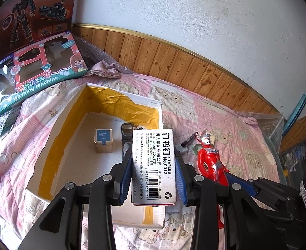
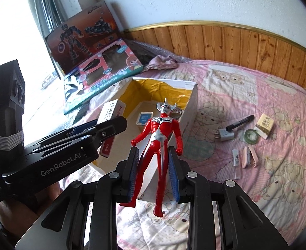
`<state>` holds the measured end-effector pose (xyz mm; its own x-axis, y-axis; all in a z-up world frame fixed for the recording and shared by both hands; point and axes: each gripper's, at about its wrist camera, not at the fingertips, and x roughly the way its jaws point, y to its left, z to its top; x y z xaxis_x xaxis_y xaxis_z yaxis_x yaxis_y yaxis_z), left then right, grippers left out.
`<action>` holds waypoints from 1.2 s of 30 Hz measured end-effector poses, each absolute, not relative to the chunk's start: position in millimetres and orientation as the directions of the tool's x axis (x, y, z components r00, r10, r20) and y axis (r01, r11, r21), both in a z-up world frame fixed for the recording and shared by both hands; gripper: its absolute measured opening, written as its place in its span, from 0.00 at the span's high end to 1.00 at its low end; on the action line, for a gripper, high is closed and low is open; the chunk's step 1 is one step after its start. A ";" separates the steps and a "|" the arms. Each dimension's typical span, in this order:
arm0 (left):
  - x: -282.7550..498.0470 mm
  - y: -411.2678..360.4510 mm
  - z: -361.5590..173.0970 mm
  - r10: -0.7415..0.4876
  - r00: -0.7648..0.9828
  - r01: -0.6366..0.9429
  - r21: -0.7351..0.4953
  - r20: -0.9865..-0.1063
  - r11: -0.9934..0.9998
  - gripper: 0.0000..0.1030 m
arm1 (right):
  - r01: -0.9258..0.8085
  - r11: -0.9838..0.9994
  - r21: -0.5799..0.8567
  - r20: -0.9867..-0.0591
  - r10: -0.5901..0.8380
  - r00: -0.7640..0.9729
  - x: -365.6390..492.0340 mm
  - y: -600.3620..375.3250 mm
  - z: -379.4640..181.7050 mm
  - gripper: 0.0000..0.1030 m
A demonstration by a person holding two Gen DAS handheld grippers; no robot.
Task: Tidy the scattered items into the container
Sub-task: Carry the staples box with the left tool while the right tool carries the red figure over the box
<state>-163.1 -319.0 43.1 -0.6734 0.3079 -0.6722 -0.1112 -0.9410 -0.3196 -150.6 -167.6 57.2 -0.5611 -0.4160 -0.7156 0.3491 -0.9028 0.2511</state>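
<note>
Currently we note the box [image 1: 65,125] holds a small tin [image 1: 103,140] and glasses [image 1: 128,131]; left gripper [image 1: 154,170] clamps the staples carton [image 1: 154,166] above it, right gripper [image 2: 154,173] clamps the red figure [image 2: 159,137] beside it. A marker [image 2: 239,123], plug [image 2: 226,135] and tape roll [image 2: 251,135] lie on the quilt [image 2: 257,83].

Red-silver figure [image 2: 159,143], yellow-lined box [image 1: 119,100], seemingly bear-print pink quilt [image 2: 246,95].

toy boxes [image 1: 34,48]: 2 | figure [image 2: 160,137]: 1 | staple box [image 1: 154,166]: 1 | pen [image 2: 239,123]: 1 | tape roll [image 2: 251,135]: 1
</note>
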 end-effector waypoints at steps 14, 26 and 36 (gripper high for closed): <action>-168.9 -370.9 39.0 0.251 -0.673 -0.041 -0.304 -0.695 -0.952 0.63 | 0.406 -0.874 0.268 -0.720 -0.462 -0.518 -156.0 -205.4 49.4 0.72; -196.2 -381.1 21.1 0.231 -0.602 -0.075 -0.233 -0.765 -0.969 0.63 | 0.431 -0.837 0.337 -0.735 -0.520 -0.435 -183.0 -230.7 26.6 0.72; -215.2 -372.2 -7.5 0.183 -0.523 -0.121 -0.140 -0.833 -0.983 0.62 | 0.443 -0.845 0.299 -0.792 -0.479 -0.379 -199.9 -245.1 -4.7 0.72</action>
<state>-215.2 -372.2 -7.5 -0.5225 0.1833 -0.8327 -0.1211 -0.9827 -0.1403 -199.9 -245.1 -4.7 -0.3794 -0.4788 -0.7917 0.4429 -0.8453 0.2989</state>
